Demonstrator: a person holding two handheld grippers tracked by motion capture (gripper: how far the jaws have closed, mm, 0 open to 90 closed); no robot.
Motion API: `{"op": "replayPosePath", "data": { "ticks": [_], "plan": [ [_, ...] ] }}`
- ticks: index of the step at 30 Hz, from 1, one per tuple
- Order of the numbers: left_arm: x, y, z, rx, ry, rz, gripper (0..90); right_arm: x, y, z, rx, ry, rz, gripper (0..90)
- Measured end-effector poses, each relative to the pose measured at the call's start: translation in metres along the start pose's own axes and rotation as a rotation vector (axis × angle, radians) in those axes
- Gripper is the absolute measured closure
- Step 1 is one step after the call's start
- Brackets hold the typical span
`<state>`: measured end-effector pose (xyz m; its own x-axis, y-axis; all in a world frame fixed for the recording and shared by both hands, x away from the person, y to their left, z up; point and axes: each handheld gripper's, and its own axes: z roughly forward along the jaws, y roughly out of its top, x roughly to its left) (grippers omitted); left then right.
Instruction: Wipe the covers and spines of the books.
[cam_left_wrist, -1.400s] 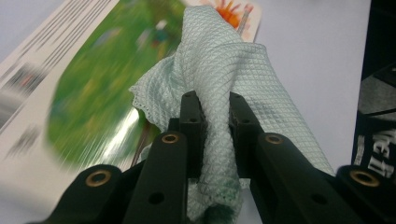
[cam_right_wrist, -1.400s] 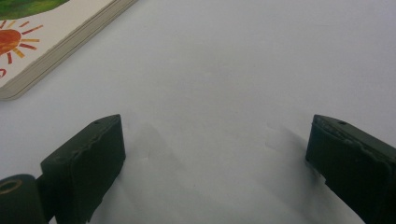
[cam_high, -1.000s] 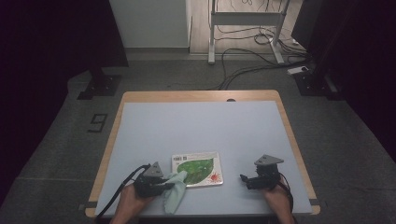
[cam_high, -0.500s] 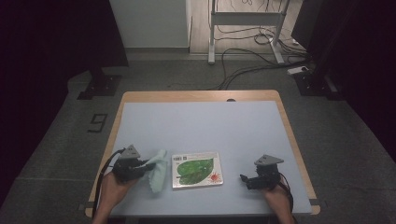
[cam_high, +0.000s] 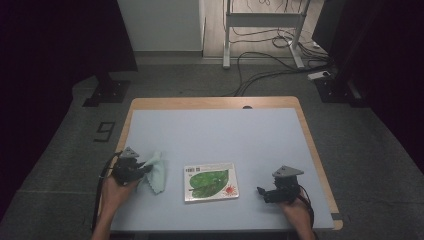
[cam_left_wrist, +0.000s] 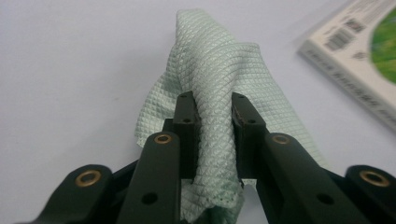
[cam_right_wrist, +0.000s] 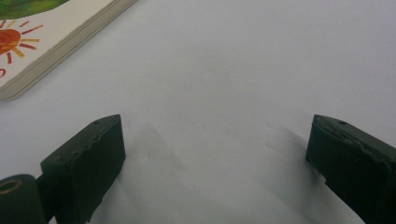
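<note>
The left tongs, easing open, are pinching the mint cloth at lower left; the right tongs are gaping wide, empty; loosen fully before lifting clear.

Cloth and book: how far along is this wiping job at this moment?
Looks done: the cloth is off the book, lying on the table beside it. In hand: the left gripper is clamped on the bunched cloth, though its jaws have just been opening slightly. Left, probably: letting the cloth go. The right gripper rests open, holding nothing.
</note>
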<state>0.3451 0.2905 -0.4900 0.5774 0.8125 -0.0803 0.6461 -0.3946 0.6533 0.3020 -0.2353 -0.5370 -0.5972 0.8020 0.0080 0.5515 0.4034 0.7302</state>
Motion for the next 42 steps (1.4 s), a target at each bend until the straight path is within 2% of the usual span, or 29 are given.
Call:
{"op": "replayPosePath", "data": {
  "ticks": [6, 9, 12, 15, 18, 22, 24, 29, 37, 42],
  "plan": [
    [0.004, -0.004, 0.011, 0.013, 0.006, -0.017, 71.0, 0.000, 0.000, 0.000, 0.000, 0.001, 0.000, 3.7],
    [0.005, -0.006, 0.017, 0.034, -0.005, -0.014, 67.3, 0.000, 0.000, 0.000, 0.001, 0.001, 0.001, 3.7],
    [0.005, -0.006, 0.018, 0.033, -0.009, -0.014, 62.9, 0.000, 0.000, 0.000, 0.001, 0.000, 0.001, 3.7],
    [0.004, -0.004, 0.015, 0.041, 0.005, -0.006, 51.3, 0.000, 0.000, 0.000, 0.000, 0.000, 0.000, 3.7],
    [0.003, 0.000, 0.008, 0.020, 0.013, -0.004, 37.4, 0.000, 0.000, 0.000, 0.000, 0.001, 0.000, 3.7],
    [-0.005, 0.011, -0.003, -0.017, 0.014, 0.025, 22.5, 0.000, 0.000, 0.000, 0.001, 0.001, 0.001, 3.8],
    [-0.012, 0.019, -0.008, -0.032, 0.008, 0.052, 17.1, 0.000, 0.000, 0.000, 0.001, 0.001, 0.001, 3.7],
    [-0.031, 0.037, -0.007, -0.043, -0.037, 0.118, 14.1, 0.000, 0.000, 0.000, 0.002, 0.001, 0.000, 3.8],
    [-0.059, 0.058, 0.025, -0.021, -0.125, 0.206, 12.4, 0.004, 0.000, -0.003, -0.008, -0.002, -0.013, 8.3],
    [-0.070, 0.065, 0.048, 0.005, -0.168, 0.235, 10.7, 0.014, 0.005, -0.005, -0.025, 0.029, -0.040, 6.7]
  ]
}}
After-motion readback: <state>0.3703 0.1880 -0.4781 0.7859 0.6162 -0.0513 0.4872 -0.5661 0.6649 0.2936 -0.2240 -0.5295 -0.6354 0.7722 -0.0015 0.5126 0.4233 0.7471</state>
